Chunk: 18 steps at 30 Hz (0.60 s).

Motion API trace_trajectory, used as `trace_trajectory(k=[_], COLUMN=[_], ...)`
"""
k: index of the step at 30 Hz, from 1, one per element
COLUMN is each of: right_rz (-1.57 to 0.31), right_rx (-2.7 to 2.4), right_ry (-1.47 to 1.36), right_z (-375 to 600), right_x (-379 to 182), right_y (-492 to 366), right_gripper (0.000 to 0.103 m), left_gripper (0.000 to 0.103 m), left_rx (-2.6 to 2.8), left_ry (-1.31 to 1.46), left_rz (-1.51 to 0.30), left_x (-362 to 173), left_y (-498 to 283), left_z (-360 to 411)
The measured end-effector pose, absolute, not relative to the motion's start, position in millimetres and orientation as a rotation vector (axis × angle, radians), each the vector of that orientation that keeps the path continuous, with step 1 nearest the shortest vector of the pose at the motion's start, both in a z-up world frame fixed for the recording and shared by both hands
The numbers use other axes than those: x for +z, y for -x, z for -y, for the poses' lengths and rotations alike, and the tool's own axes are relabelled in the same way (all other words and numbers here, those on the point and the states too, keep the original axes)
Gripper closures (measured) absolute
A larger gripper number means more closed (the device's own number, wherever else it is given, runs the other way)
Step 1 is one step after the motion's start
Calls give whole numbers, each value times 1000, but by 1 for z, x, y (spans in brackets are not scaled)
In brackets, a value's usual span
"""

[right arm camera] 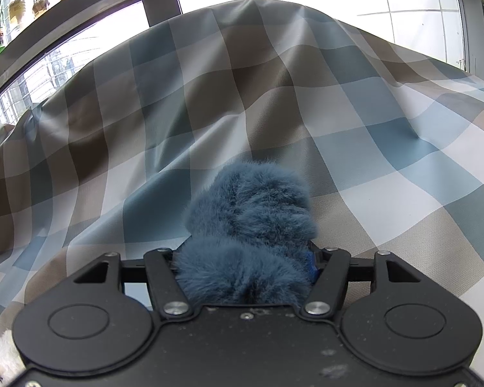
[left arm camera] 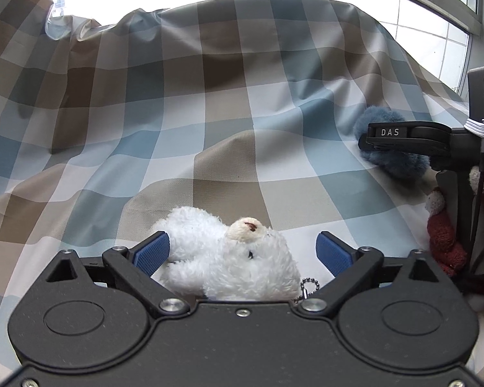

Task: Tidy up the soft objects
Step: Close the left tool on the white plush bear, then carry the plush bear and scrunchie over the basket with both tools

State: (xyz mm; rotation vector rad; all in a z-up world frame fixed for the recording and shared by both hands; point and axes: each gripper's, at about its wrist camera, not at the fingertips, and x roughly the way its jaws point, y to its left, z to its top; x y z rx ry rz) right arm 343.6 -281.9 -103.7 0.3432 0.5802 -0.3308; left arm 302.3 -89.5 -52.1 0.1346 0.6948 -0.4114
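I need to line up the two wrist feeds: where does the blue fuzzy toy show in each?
Left wrist view: the blue fuzzy toy sits at the right edge, partly behind the right hand-held gripper, which is clamped on it.
Right wrist view: bottom centre, bulging out between that hand-held gripper's pads.
Shared landmark: the checked cloth under everything, with the window behind it.

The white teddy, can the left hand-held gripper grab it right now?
Probably yes. The white teddy lies between the open blue pads of the left hand-held gripper, with nothing in the way.
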Motion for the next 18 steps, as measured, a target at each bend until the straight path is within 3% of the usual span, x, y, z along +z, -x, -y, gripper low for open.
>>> trace_trajectory(k=[8,13,18], right_rz=[-582,-587,-594], right_rx=[-332,-334,-338], right_ry=[-338,-332,-322], right_z=[282,281,281], right_x=[-104,-104,-104], right_y=[-344,-345,-346], right_gripper=[42,42,43], left_gripper=[10,33,39], left_rx=[-316,-301,-288], left_ry=[-111,-36,-65], left_rz=[-688,-751,-742], left_x=[-59,-66,-65], left_y=[-302,-317,-315], left_z=[82,79,81])
